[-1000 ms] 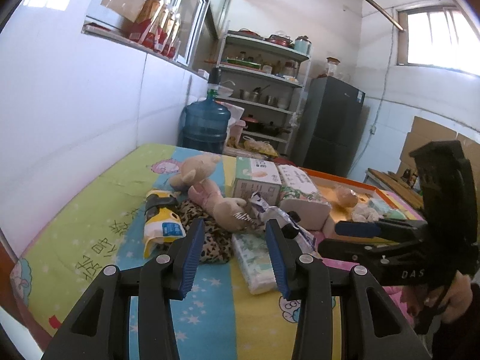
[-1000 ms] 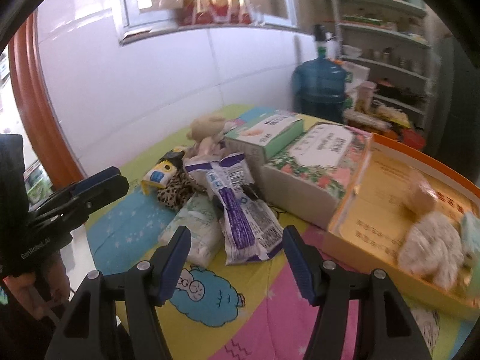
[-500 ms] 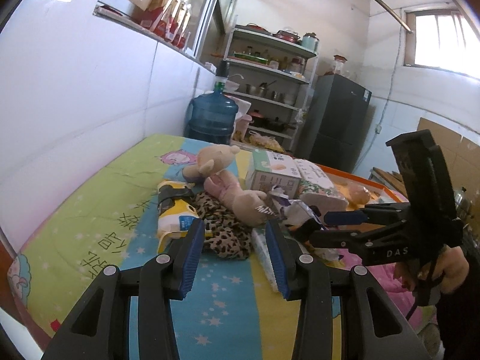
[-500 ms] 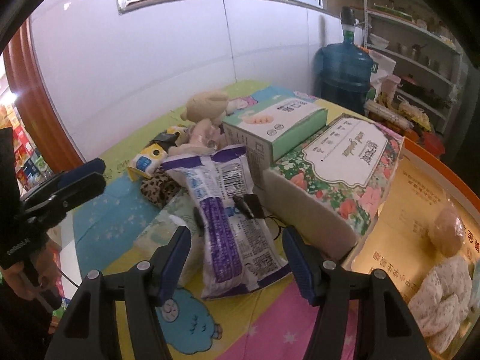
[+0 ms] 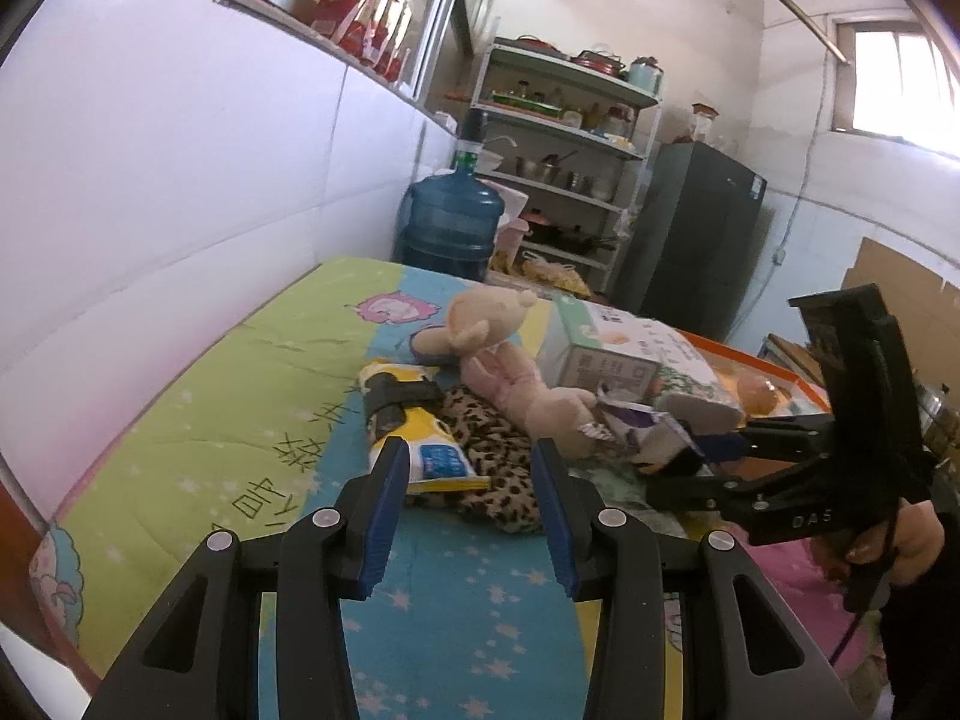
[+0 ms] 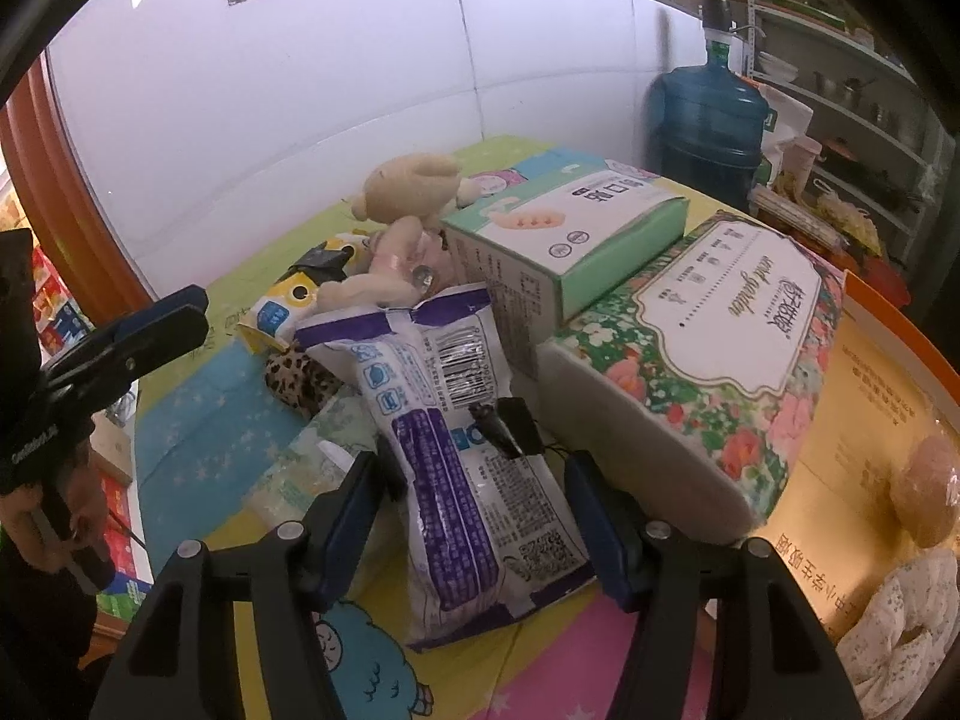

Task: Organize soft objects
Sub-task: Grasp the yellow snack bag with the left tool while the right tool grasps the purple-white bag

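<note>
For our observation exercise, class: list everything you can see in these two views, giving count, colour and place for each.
plush bear: one, beige, beside the green box
green box: one, green-white, mid-bed
floral tissue pack: one, beside the orange tray
purple-white bag: one, between the right tool's closing jaws
yellow pouch: one, on the leopard-print item
leopard-print item: one, brown
orange tray: one, right
water jug: one, blue, behind the bed
left tool: one, black-blue, open
right tool: one, black-blue

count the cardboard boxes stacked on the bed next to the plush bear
2: a green-and-white box leaning on a floral tissue box, both right of the plush bear. More may be hidden behind them.
</note>
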The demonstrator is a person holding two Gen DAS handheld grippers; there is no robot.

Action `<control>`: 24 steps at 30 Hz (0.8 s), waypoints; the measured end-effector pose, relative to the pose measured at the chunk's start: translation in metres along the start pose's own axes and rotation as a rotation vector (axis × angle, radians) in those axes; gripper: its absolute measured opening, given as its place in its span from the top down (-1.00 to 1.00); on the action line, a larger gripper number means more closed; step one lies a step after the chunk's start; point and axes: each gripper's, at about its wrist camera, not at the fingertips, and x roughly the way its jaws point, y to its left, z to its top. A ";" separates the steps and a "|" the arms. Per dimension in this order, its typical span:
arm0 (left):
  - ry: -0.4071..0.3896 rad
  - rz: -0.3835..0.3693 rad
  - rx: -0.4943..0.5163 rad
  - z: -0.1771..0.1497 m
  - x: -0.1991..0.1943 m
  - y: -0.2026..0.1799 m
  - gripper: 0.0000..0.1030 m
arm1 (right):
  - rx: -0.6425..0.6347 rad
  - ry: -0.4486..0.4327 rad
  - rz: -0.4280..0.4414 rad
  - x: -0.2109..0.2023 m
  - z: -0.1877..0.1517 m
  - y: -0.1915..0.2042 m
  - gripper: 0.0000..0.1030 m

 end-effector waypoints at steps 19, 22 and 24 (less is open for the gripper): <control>0.178 0.089 -0.018 0.033 0.078 0.022 0.16 | 0.163 -0.207 0.109 -0.057 -0.038 0.002 0.23; 0.196 0.094 -0.014 0.034 0.086 0.020 0.14 | 0.183 -0.217 0.131 -0.060 -0.043 0.003 0.23; 0.207 0.099 -0.012 0.034 0.090 0.020 0.09 | 0.196 -0.220 0.142 -0.061 -0.046 0.003 0.23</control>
